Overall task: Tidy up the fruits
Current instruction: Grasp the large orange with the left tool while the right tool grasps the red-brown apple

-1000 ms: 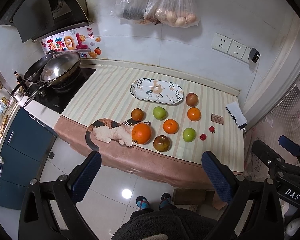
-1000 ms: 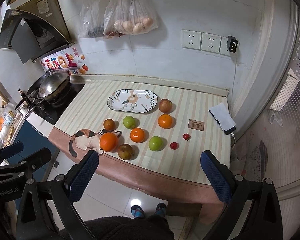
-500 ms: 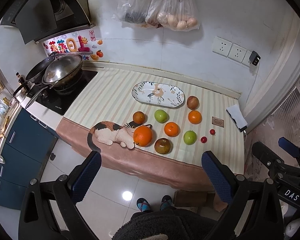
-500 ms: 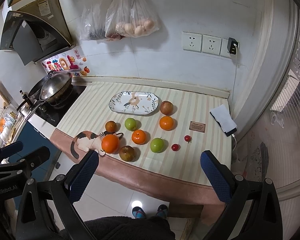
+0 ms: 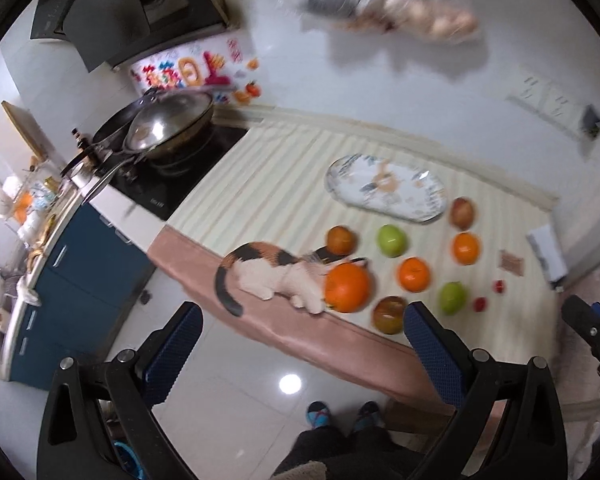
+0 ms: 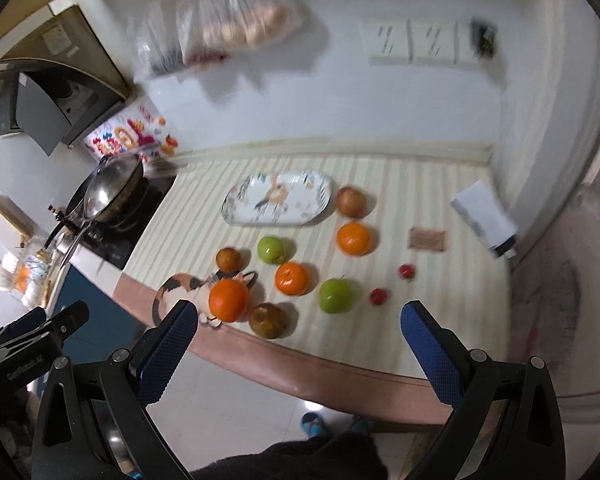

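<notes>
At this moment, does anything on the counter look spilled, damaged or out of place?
Nothing stands out. The fruit sits loose but upright on the striped cloth, the oval plate lies flat and empty, and both frames are motion-blurred, so fine damage cannot be judged.

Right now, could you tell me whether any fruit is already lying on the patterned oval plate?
No, the patterned oval plate holds nothing; the nearest fruit, a reddish apple, sits on the striped cloth beside it.
</notes>
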`<state>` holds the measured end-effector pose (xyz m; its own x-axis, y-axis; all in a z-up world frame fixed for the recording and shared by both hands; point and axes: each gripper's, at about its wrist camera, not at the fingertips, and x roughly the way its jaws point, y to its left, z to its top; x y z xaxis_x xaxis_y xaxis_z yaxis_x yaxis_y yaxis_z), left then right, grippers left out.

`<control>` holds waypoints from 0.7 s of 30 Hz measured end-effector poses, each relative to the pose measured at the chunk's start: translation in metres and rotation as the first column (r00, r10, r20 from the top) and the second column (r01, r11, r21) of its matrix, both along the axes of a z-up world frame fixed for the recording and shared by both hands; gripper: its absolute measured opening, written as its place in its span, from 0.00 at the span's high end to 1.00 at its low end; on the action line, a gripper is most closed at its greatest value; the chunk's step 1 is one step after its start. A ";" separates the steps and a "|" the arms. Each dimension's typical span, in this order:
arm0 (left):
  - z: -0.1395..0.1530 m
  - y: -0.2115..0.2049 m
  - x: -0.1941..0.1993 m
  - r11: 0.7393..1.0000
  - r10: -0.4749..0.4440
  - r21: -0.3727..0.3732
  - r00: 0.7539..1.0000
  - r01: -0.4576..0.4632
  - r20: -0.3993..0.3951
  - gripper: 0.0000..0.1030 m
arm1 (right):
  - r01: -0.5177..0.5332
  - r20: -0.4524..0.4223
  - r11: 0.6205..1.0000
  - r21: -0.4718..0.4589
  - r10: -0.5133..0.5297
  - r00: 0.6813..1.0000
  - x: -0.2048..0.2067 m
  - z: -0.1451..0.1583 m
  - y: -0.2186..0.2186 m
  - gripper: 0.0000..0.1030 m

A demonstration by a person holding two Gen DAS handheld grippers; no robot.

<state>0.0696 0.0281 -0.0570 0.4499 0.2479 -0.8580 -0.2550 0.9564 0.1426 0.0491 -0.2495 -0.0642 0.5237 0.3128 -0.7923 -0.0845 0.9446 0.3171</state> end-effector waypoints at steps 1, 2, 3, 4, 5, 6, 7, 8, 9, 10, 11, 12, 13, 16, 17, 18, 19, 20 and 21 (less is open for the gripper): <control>-0.011 0.005 0.008 1.000 0.009 0.010 1.000 -0.009 -0.026 0.00 | -0.010 -0.024 1.000 0.004 0.010 1.000 0.010 -0.012 0.004 0.00; -0.021 0.007 0.015 1.000 0.015 0.014 0.999 -0.015 -0.050 0.00 | -0.022 -0.051 1.000 0.013 0.022 0.998 0.018 -0.026 0.008 0.00; -0.032 0.012 0.023 1.000 0.023 0.020 0.997 -0.021 -0.080 0.00 | -0.036 -0.083 0.999 0.026 0.038 0.996 0.027 -0.042 0.014 0.00; -0.047 0.019 0.034 1.000 0.028 0.016 0.993 -0.026 -0.118 0.00 | -0.048 -0.124 0.998 0.038 0.053 0.991 0.038 -0.064 0.021 0.00; -0.058 0.023 0.041 1.000 0.028 0.011 0.989 -0.027 -0.147 0.00 | -0.051 -0.164 0.998 0.040 0.057 0.985 0.047 -0.080 0.027 0.00; -0.072 0.028 0.052 1.000 0.021 0.000 0.982 -0.021 -0.186 0.00 | -0.053 -0.187 0.998 0.044 0.061 0.980 0.052 -0.092 0.030 0.00; -0.084 0.031 0.059 1.000 0.013 -0.017 0.977 -0.017 -0.214 0.00 | -0.058 -0.214 0.996 0.061 0.070 0.974 0.059 -0.110 0.036 0.00; -0.098 0.035 0.068 0.999 0.004 -0.039 0.968 -0.015 -0.251 0.00 | -0.056 -0.236 0.997 0.061 0.069 0.969 0.064 -0.124 0.040 0.00; -0.109 0.037 0.075 0.998 -0.008 -0.068 0.960 -0.012 -0.281 0.00 | -0.055 -0.267 0.997 0.058 0.069 0.961 0.070 -0.143 0.048 0.00; -0.126 0.042 0.088 0.994 -0.026 -0.110 0.946 -0.010 -0.323 0.01 | -0.053 -0.285 0.997 0.064 0.069 0.956 0.074 -0.155 0.053 0.00; -0.136 0.042 0.095 0.993 -0.039 -0.122 0.937 -0.004 -0.346 0.01 | -0.047 -0.310 0.996 0.075 0.068 0.948 0.078 -0.171 0.059 0.00; -0.151 0.043 0.107 0.987 -0.068 -0.158 0.925 0.009 -0.373 0.01 | -0.044 -0.326 0.996 0.083 0.069 0.943 0.080 -0.179 0.063 0.00; -0.162 0.044 0.117 0.984 -0.087 -0.179 0.915 0.016 -0.395 0.01 | -0.035 -0.349 0.995 0.097 0.067 0.935 0.083 -0.193 0.068 0.01; -0.192 0.037 0.144 0.967 -0.166 -0.249 0.881 0.057 -0.443 0.02 | 0.012 -0.406 0.992 0.128 0.042 0.913 0.088 -0.222 0.079 0.01; -0.200 0.033 0.151 0.962 -0.191 -0.263 0.870 0.074 -0.454 0.02 | 0.025 -0.414 0.991 0.131 0.032 0.910 0.089 -0.229 0.084 0.02; -0.211 0.029 0.159 0.956 -0.223 -0.278 0.853 0.097 -0.471 0.02 | 0.043 -0.426 0.991 0.125 0.014 0.905 0.089 -0.235 0.088 0.04; -0.220 0.025 0.165 0.952 -0.250 -0.283 0.836 0.119 -0.488 0.02 | 0.063 -0.437 0.991 0.121 -0.004 0.899 0.090 -0.242 0.092 0.05; -0.230 0.020 0.170 0.947 -0.278 -0.288 0.818 0.144 -0.504 0.02 | 0.078 -0.447 0.989 0.125 -0.014 0.895 0.090 -0.247 0.095 0.07; -0.240 0.015 0.174 0.940 -0.309 -0.293 0.793 0.173 -0.525 0.02 | 0.097 -0.458 0.987 0.129 -0.027 0.888 0.091 -0.253 0.097 0.08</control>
